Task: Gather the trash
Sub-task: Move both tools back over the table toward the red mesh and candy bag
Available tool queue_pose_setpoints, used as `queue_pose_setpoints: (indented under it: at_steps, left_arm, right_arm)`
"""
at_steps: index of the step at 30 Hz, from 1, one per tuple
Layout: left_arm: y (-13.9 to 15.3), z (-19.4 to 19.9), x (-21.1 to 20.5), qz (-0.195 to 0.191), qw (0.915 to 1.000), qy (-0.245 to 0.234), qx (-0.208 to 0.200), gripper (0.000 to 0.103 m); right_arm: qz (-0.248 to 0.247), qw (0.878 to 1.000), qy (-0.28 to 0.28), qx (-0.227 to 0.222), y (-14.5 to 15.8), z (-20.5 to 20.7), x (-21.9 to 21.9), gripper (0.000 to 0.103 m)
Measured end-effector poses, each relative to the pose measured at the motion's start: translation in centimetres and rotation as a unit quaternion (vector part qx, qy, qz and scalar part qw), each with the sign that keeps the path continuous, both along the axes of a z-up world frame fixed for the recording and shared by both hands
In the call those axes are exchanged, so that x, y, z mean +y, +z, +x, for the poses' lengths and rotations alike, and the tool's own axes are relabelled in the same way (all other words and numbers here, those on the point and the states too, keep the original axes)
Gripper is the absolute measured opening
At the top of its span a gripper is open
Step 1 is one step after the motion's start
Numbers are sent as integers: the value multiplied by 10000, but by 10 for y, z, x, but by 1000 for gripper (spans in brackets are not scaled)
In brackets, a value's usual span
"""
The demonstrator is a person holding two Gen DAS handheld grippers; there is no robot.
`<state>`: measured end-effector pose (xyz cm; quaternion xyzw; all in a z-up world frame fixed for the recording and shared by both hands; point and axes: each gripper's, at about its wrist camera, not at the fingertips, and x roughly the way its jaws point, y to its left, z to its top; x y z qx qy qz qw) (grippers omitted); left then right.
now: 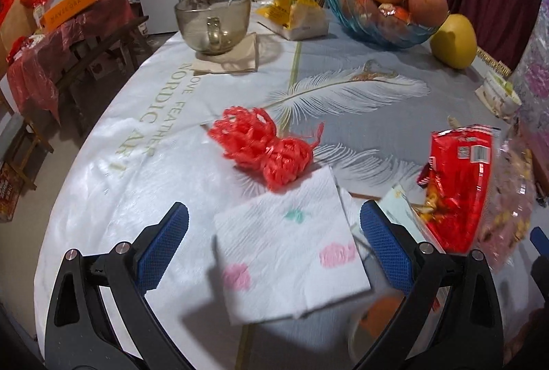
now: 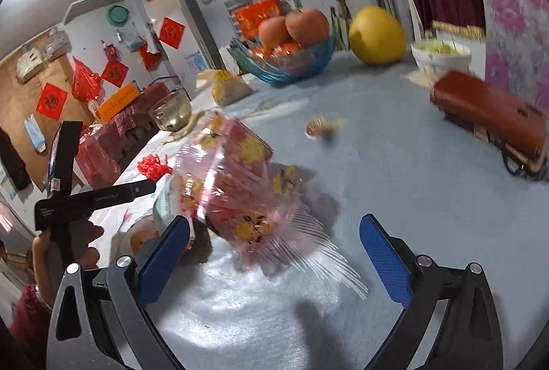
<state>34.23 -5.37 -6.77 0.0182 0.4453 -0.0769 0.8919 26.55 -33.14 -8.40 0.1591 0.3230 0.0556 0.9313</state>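
A white paper napkin (image 1: 291, 253) with pink and green blotches lies between the wide-apart blue fingers of my left gripper (image 1: 274, 244), which is open. Just beyond it sits a red plastic mesh bundle (image 1: 264, 143). A red snack wrapper (image 1: 458, 184) lies to the right, beside a clear pink crinkled bag (image 1: 507, 208). In the right wrist view that pink bag (image 2: 240, 184) lies ahead and left of my right gripper (image 2: 274, 253), open and holding nothing. A small crumpled candy wrapper (image 2: 320, 128) lies farther out. The mesh bundle (image 2: 152, 165) shows at the left.
A glass mug (image 1: 214, 20) with a spoon, a blue fruit bowl (image 1: 374, 16), a yellow pomelo (image 1: 453, 42) and a torn paper bag (image 1: 295, 14) stand at the far side. A brown wallet (image 2: 490, 112) and a white bowl (image 2: 441, 56) are right. A hand (image 2: 68, 246) holds the left gripper's handle.
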Motion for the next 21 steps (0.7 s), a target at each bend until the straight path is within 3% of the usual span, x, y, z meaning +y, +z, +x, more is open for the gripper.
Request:
queue_pose_setpoints:
  at_steps: [6,12,17,21]
  left_arm:
    - [-18,17,4,529,9979,307,192,96]
    - [-18,-1,61,749,9946,708,116,96]
    - [-8,-23,102,444,9957,807,46,96]
    - [9,-32,84,177,9990,340,-229,96]
  right_arm:
    - [-13,10000,-87,10,-2,1,-1,97]
    - [-62,9999,-122,23,-2,1,0,97]
    - [-92,9999,-85,75,-2,4,1,97]
    - [-165,9998,-45,76,-2,4,5,97]
